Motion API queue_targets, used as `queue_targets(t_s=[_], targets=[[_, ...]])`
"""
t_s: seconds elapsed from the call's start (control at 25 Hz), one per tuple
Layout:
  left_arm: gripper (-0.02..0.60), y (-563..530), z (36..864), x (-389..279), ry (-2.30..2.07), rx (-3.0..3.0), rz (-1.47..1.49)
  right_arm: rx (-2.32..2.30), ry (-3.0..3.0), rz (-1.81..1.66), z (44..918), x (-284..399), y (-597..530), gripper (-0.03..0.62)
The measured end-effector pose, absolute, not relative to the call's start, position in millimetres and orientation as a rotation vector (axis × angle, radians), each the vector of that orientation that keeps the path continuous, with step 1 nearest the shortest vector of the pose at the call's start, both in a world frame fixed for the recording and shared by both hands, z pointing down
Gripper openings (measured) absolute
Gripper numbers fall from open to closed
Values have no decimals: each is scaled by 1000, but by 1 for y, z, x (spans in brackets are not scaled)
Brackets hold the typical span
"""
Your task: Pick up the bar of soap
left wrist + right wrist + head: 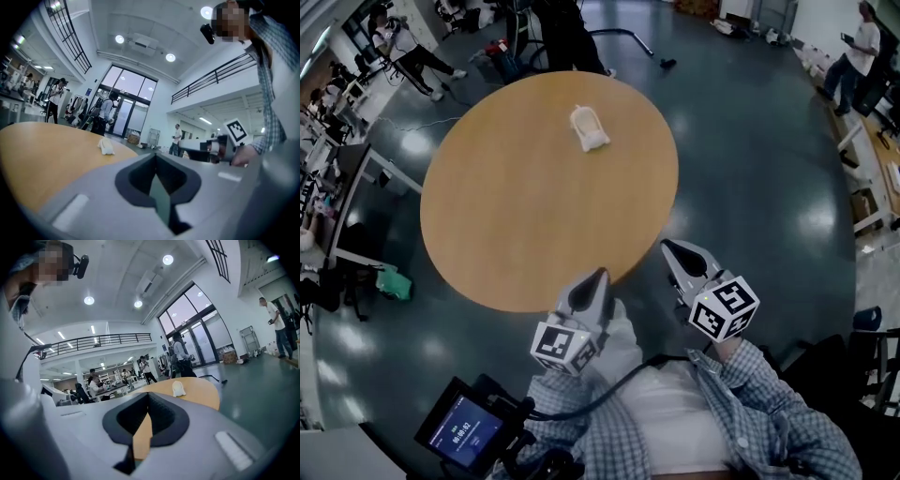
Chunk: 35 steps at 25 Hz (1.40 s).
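A pale, off-white bar of soap (589,128) lies on the far half of a round wooden table (506,225). It also shows small in the left gripper view, where the soap (106,146) lies left of the jaws, and in the right gripper view, where the soap (178,388) lies just right of the jaws. Both grippers are held close to the person's chest, off the table's near edge. My left gripper (599,275) is shut and empty, its tips (155,157) pressed together. My right gripper (668,246) is shut too, with nothing between its tips (148,396).
The table stands on a shiny dark floor. A small screen (459,429) hangs at the person's lower left. A green bag (394,283) lies on the floor left of the table. Desks with people (403,47) line the left side; another person (860,52) stands far right.
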<state>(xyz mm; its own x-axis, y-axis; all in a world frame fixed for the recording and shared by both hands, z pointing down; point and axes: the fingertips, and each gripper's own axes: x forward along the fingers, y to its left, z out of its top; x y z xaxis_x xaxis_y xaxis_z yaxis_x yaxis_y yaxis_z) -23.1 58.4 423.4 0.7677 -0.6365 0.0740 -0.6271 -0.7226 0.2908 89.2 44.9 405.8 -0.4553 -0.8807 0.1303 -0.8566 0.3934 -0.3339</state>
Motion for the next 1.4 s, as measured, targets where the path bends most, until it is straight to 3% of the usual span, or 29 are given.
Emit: queue_targets(t_s=[0.28, 1.08, 1.28, 1.4], targets=[[-2, -15, 409, -4, -932, 2684, 0, -1633, 2567, -511, 384, 99, -39, 5], [-2, -179, 445, -16, -1045, 2564, -11, -1615, 2843, -629, 465, 61, -256, 6], [-2, -186, 447, -11, -1053, 2552, 33, -1663, 2970, -648, 486, 58, -287, 69], [-2, -199, 452, -16, -1070, 2536, 35, -1714, 3035, -665, 508, 52, -314, 138]])
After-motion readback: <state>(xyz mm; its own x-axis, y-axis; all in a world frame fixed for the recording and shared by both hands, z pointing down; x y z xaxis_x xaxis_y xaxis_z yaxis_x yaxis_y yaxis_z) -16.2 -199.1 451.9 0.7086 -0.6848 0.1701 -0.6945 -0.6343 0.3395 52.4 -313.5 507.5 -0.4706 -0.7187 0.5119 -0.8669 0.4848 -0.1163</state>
